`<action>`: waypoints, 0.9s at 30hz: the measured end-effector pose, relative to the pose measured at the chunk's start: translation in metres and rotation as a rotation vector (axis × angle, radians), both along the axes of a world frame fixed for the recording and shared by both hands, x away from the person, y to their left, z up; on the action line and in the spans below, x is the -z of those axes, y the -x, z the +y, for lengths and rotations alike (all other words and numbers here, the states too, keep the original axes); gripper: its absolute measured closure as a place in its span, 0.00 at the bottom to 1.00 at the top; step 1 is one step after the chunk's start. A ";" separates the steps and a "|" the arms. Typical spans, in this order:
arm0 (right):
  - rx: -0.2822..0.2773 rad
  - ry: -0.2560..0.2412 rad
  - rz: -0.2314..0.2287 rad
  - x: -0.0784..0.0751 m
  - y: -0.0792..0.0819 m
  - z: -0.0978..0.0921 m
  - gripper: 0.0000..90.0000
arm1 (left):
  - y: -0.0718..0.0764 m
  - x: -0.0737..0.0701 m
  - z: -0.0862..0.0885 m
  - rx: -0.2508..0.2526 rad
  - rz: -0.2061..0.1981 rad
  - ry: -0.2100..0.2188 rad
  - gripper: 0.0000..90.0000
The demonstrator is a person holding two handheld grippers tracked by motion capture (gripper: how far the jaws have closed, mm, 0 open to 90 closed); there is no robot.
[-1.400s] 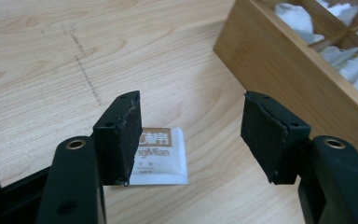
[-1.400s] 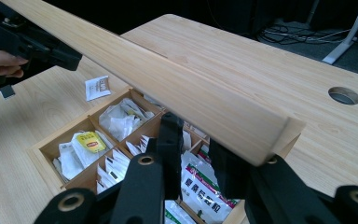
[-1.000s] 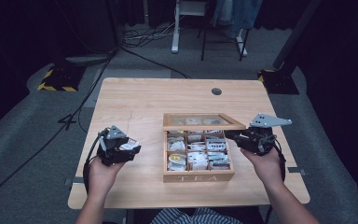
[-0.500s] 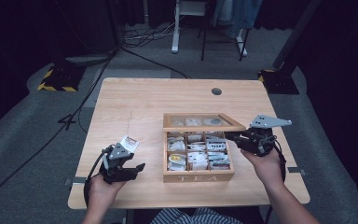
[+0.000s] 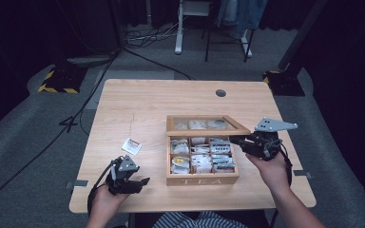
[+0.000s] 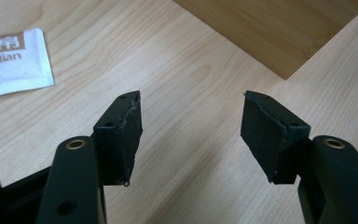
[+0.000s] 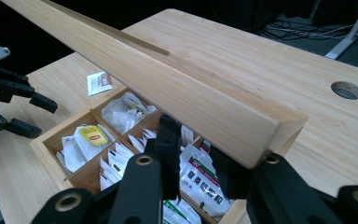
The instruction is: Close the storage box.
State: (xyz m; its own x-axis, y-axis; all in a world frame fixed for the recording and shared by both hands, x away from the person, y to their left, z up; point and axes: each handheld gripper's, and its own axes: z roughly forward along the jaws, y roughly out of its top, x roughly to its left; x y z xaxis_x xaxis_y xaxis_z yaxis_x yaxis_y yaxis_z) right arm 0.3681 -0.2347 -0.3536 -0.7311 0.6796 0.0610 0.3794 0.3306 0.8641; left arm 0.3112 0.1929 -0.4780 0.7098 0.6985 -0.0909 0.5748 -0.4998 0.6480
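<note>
A wooden tea box [image 5: 202, 179] marked TEA stands on the table, its compartments full of tea bags. Its glass-paned lid [image 5: 204, 125] is raised, and my right gripper [image 5: 235, 141] is shut on the lid's right front corner. In the right gripper view the lid [image 7: 168, 79] runs across between the jaws [image 7: 200, 154]. A white tea packet [image 5: 131, 146] lies flat on the table left of the box. My left gripper [image 5: 140, 183] hovers open near the front edge, apart from the packet [image 6: 14, 63], with nothing between its fingers [image 6: 191, 121].
The wooden table [image 5: 138, 102] has a round cable hole [image 5: 220, 92] at the back right. The box corner [image 6: 279, 32] lies just ahead of the left gripper. Chair and desk legs stand on the floor beyond the table.
The left gripper let go of the white packet and drew back toward the front edge; the packet stays on the table. The right gripper and lid have not moved.
</note>
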 end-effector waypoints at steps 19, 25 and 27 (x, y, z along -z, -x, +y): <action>0.005 0.022 0.030 0.003 0.002 -0.013 0.79 | -0.004 0.021 -0.005 0.017 -0.070 -0.021 0.34; 0.009 0.037 0.042 0.003 0.005 -0.019 0.79 | -0.005 0.025 -0.003 0.014 -0.099 -0.004 0.28; 0.009 0.043 0.051 0.004 0.005 -0.020 0.79 | -0.006 0.025 -0.003 0.010 -0.095 0.001 0.27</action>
